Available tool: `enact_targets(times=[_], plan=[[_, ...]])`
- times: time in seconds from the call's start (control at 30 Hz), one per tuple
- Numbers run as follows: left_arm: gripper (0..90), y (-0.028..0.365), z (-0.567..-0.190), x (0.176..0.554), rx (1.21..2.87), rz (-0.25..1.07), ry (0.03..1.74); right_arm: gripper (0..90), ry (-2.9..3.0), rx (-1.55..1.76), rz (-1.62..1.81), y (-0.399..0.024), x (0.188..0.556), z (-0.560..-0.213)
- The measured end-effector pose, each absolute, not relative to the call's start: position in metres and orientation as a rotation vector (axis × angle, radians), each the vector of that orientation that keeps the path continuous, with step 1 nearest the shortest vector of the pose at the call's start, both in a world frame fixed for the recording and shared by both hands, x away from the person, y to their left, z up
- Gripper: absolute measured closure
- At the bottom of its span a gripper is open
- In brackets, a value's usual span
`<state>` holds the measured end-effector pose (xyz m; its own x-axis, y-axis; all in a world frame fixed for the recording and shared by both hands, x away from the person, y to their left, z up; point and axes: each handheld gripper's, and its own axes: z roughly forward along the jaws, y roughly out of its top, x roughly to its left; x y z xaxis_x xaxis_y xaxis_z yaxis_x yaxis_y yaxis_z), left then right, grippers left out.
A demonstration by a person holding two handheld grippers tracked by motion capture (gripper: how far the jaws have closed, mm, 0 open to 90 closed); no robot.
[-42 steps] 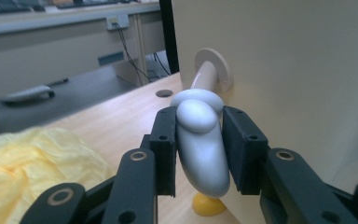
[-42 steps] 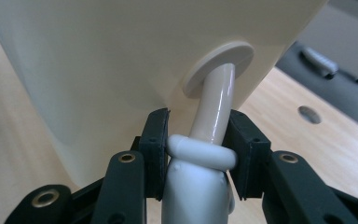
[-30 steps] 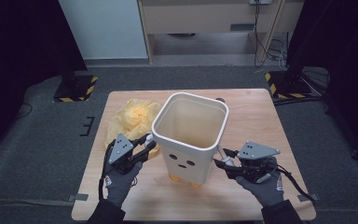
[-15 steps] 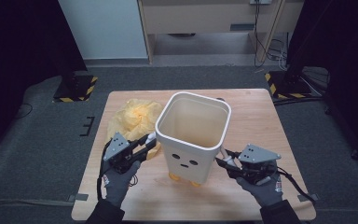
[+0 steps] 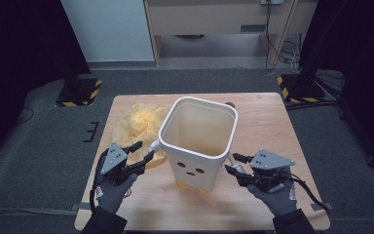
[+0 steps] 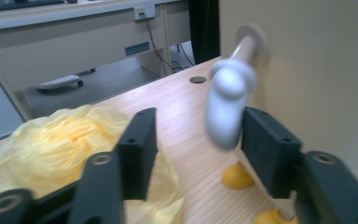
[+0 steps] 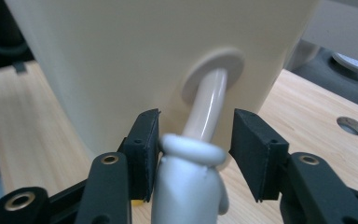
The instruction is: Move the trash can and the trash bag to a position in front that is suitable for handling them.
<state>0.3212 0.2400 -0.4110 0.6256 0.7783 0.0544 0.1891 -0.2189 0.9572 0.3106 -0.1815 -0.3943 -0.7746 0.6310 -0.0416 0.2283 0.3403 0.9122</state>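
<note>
**Both Grippers Loosen at the Bin's Side Arms**

A cream bin (image 5: pixel 198 141) with a dotted face stands near the middle of the wooden table (image 5: pixel 272 122), an open-topped tub on small yellow feet (image 6: pixel 235 176). The left gripper (image 5: pixel 143 156) has drifted a little sideways along the bin's left flank within the last second, and its jaws have just been opening: they stand half apart, with the bin's white left arm (image 6: pixel 228 105) between them, close against one pad and well clear of the other. The right gripper (image 5: pixel 233 164), steady at the bin's right flank, has closed and reopened its jaws in the same second; they now bracket the white right arm (image 7: pixel 200 154), one pad touching it, the other standing off. Judging by the slack on both sides, the bin is let go rather than carried, and any lift calls for a fresh squeeze on each arm.

The high view sets out the whole scene: the bin upright, a crumpled yellow bag (image 5: pixel 139 124) just beside its left wall, a gloved hand behind each tool. The left gripper view adds the gap at the pads and the feet under the bin. The right gripper view shows the round collar (image 7: pixel 213 74) where the right arm enters the bin's wall.
</note>
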Motion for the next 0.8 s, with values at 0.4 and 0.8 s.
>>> enact_targets(times=[0.4, 0.8], plan=[[35.8, 0.288, -0.434, 0.337, 1.701, 0.716, 1.082, 40.6, 1.997, 0.91, 1.501, -0.219, 0.311, -0.374], [36.1, 0.275, -0.485, 0.398, 1.886, 0.68, 1.146, 37.4, 1.908, 1.12, 1.372, -0.248, 0.334, -0.42]])
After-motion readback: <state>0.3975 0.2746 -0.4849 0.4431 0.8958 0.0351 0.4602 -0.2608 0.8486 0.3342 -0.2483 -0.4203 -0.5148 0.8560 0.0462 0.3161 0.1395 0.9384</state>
